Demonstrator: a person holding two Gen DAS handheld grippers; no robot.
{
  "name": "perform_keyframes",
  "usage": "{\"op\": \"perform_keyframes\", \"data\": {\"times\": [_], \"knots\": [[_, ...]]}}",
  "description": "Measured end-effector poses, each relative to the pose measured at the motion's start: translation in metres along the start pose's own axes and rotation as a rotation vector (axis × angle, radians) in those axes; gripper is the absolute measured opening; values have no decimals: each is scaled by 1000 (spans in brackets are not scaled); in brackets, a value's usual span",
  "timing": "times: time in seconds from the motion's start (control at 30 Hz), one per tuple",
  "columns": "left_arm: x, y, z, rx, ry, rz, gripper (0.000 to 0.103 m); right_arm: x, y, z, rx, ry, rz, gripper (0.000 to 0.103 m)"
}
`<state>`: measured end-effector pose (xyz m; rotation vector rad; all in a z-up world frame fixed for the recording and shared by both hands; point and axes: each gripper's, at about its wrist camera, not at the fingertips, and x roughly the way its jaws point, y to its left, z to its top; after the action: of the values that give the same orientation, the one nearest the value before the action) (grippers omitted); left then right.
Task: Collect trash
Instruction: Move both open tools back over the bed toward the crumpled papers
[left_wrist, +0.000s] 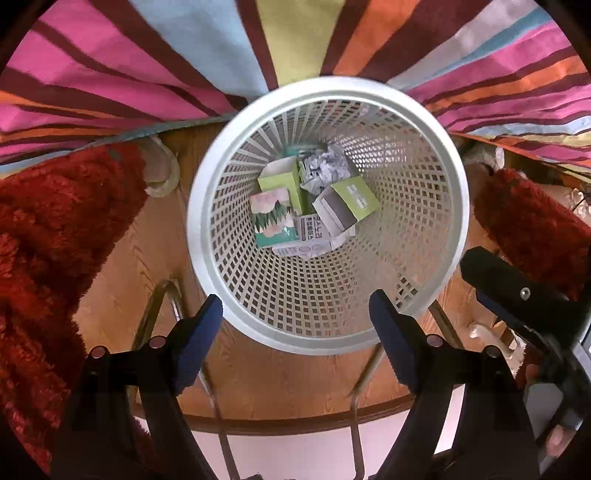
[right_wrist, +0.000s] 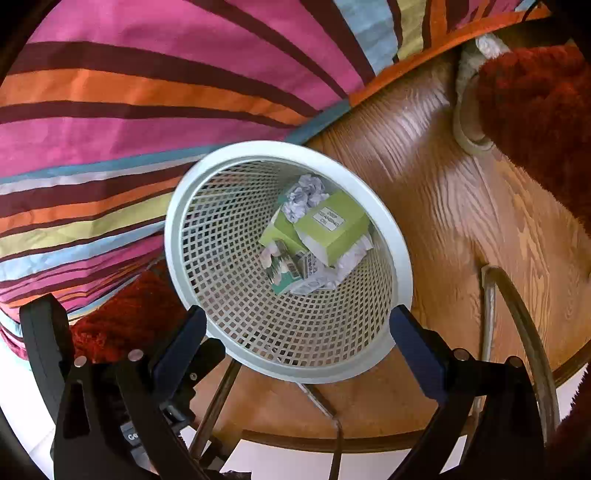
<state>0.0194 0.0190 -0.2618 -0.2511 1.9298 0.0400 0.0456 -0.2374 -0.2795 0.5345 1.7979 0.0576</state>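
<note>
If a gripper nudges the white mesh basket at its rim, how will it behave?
The white mesh basket is probably light: thin perforated plastic holding only cartons and crumpled paper. It stands on smooth wood, so it likely slides easily. Its wide rim above a narrower base suggests a high push might tip it.

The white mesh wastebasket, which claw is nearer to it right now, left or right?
Hard to call; perhaps the left. Both claws are open and empty above the white mesh wastebasket. The left claw looks nearly straight down into it; the right claw views it at a slant beside it.
</note>
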Motion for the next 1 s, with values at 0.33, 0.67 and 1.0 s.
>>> {"op": "perform_keyframes", "data": {"times": [0.33, 0.67, 1.0], "knots": [[-47, 16, -20, -58, -182, -18, 85, -40, 5, -11, -45, -152, 31, 95], [-117, 9, -40, -51, -513, -31, 85, -93, 22, -25, -150, -394, 64, 95], [-192, -5, -69, 26, -891, 23, 85, -168, 41, -43, -272, -727, 109, 95]]}}
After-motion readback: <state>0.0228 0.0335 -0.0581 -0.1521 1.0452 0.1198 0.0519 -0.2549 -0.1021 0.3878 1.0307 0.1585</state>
